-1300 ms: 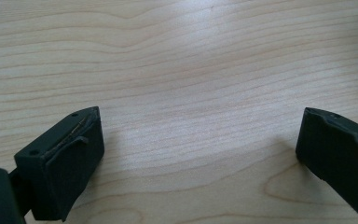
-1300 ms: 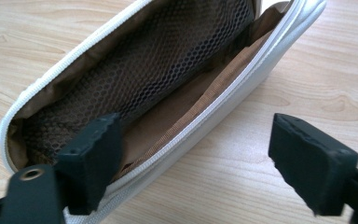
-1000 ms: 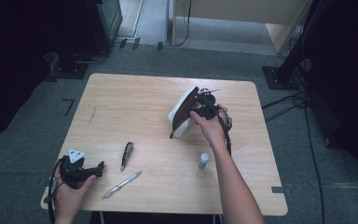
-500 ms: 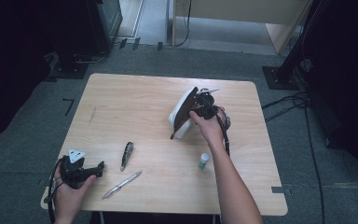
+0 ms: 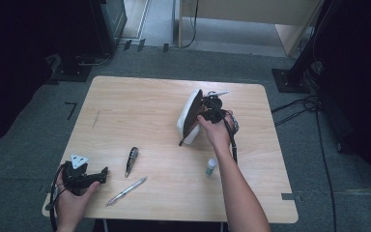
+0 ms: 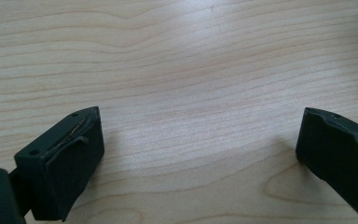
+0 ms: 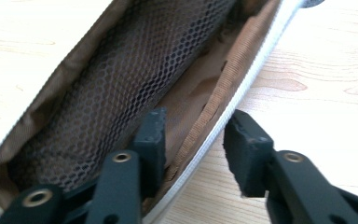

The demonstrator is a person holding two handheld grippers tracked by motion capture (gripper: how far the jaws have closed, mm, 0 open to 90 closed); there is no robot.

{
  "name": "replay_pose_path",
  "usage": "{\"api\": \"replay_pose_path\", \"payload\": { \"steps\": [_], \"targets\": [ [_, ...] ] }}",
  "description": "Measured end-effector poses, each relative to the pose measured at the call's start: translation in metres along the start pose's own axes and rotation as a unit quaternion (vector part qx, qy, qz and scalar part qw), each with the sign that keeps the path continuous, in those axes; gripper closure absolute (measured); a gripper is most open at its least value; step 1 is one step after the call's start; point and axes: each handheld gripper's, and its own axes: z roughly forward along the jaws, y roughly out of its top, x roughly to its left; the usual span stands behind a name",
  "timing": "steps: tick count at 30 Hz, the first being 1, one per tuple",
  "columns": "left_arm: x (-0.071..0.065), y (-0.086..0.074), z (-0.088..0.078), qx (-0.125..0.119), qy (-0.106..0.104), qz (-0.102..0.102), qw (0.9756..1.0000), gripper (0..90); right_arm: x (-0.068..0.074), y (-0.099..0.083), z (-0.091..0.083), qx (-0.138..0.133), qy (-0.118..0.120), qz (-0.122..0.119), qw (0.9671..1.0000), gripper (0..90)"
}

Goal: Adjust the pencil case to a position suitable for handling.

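Observation:
An open pencil case (image 5: pixel 188 116), white outside and brown inside, stands tilted on its side at the middle right of the table. The right gripper view looks into the case (image 7: pixel 135 60) and its mesh pocket. My right gripper (image 5: pixel 204 112) straddles the zipped rim: one jaw is inside, the other outside. Its jaws (image 7: pixel 196 119) have just been closing, and a gap still shows between the pads and the rim. My left gripper (image 5: pixel 101 175) rests near the front left corner, open (image 6: pixel 200 116) over bare wood.
A dark pen (image 5: pixel 132 160) and a silver pen (image 5: pixel 126 191) lie at the front left of the wooden table (image 5: pixel 125 111). A small white bottle (image 5: pixel 211 167) stands beside my right forearm. Dark stands and cables ring the table on the floor.

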Motion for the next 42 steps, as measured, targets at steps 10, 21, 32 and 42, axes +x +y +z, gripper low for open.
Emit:
{"api": "replay_pose_path", "payload": {
  "steps": [10,21,32,42],
  "targets": [
    [0.0,0.0,0.0,0.0,0.0,0.0,1.0,1.2,-0.002,0.002,0.001,-0.023,0.004,0.004,0.9997,85.5],
    [0.0,0.0,0.0,0.0,0.0,0.0,1.0,1.2,0.025,-0.002,-0.011,-0.037,0.059,-0.053,0.9962,85.8],
    [0.0,0.0,0.0,0.0,0.0,0.0,1.0,1.2,0.052,-0.014,-0.012,-0.009,0.112,-0.113,0.9873,85.6],
    [0.0,0.0,0.0,0.0,0.0,0.0,1.0,1.2,0.055,-0.022,-0.004,0.006,0.123,-0.124,0.9847,83.1]
  ]
}}
